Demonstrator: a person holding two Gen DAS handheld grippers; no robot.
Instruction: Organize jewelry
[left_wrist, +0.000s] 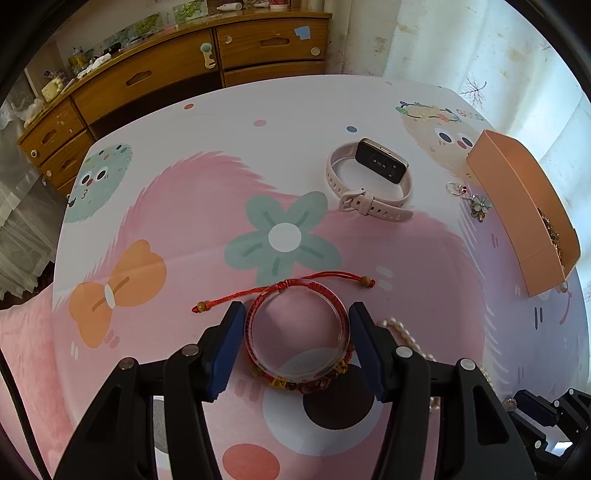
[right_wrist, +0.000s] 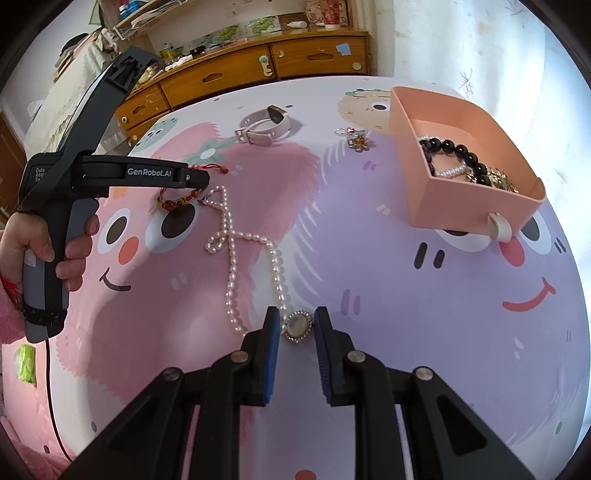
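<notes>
On a cartoon-print tablecloth (left_wrist: 207, 192), the left gripper (left_wrist: 297, 325) stands spread wide, its blue pads (left_wrist: 225, 347) flanking the red cord bracelet (left_wrist: 297, 332) on its clear ring, close against it at both sides though a firm grasp cannot be confirmed. The right gripper (right_wrist: 295, 328) is parted around the oval pendant (right_wrist: 297, 326) of the pearl necklace (right_wrist: 236, 251), which lies flat on the cloth with narrow gaps showing at each pad. The open pink box (right_wrist: 476, 210) at the table's right side holds a black bead bracelet (right_wrist: 458, 151), a small pearl bracelet (right_wrist: 448, 170) and gold pieces (right_wrist: 498, 181), while a pink watch (left_wrist: 369, 181) and a flower charm (left_wrist: 480, 205) lie outside it.
</notes>
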